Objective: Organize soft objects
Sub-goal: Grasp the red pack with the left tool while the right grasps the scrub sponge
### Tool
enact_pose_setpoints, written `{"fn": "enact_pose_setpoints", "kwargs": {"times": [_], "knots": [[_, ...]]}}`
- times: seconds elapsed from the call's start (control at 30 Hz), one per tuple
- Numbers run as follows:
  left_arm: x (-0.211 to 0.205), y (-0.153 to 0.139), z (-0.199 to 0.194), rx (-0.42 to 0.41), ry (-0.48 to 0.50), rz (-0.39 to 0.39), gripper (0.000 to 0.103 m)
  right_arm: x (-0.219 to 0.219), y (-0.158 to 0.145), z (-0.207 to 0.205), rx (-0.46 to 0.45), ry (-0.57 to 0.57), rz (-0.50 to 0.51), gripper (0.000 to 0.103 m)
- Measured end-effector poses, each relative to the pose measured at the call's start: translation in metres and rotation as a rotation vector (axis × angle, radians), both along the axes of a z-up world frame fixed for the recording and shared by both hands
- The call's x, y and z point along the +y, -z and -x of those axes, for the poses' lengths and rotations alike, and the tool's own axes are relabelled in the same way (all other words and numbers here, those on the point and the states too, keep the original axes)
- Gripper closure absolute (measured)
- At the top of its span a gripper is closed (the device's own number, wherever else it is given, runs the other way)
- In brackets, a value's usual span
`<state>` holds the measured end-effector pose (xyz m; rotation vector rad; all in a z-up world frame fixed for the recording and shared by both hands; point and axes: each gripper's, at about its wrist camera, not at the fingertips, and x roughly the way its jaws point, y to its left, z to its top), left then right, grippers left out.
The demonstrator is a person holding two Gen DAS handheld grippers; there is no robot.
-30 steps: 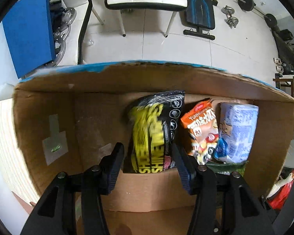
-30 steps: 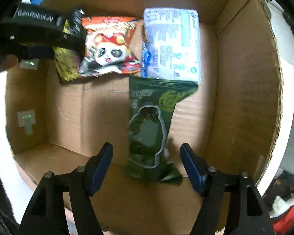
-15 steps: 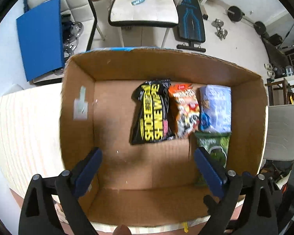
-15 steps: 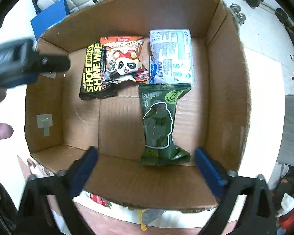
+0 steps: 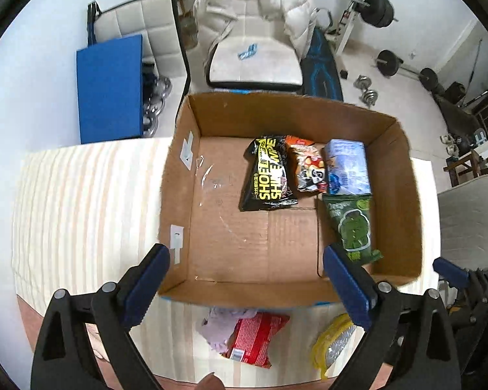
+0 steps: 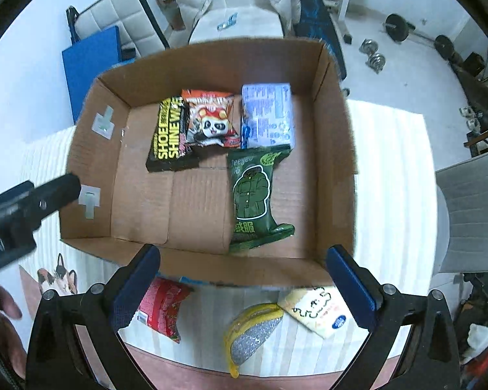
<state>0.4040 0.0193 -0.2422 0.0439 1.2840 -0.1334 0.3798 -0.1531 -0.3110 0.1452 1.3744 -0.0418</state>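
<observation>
- Both grippers are spread wide with nothing in them: left gripper and right gripper hang above the near wall of the cardboard box.
- Along the box's far wall lie a black wipes pack, a panda snack bag and a blue tissue pack; a green pouch sits just in front.
- On the table's near edge, outside the box: a red packet, a yellow sponge and a cream pack.

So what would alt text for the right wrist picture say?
An open cardboard box holds four soft packets, including a green one. The open right gripper hovers above its near edge; more packets lie outside on a striped cloth.
</observation>
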Motion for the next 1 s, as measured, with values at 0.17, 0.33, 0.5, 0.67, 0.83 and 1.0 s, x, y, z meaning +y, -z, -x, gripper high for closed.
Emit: {"fn": "enact_pose_setpoints", "kwargs": {"times": [0.17, 0.33, 0.5, 0.67, 0.83, 1.0], "knots": [[0.002, -0.034, 0.028, -0.088, 0.061, 0.001, 0.006, 0.005, -0.036, 0.025, -0.072, 0.038, 0.036, 0.0], [0.017, -0.054, 0.056, -0.135, 0.084, -0.015, 0.006, 0.007, -0.057, 0.054, -0.111, 0.079, -0.007, 0.0], [0.039, -0.014, 0.084, -0.046, 0.063, -0.065, 0.006, -0.001, -0.033, 0.096, -0.029, 0.137, -0.058, 0.0], [0.038, 0.081, 0.102, 0.189, 0.079, -0.036, 0.016, -0.018, 0.045, 0.127, 0.137, 0.221, -0.143, 0.0], [0.012, 0.15, 0.111, 0.336, 0.119, -0.044, 0.047, -0.028, 0.107, 0.132, 0.23, 0.289, -0.211, 0.022], [-0.01, 0.193, 0.103, 0.4, 0.127, -0.071, 0.045, -0.027, 0.144, 0.129, 0.281, 0.306, -0.234, 0.022]]}}
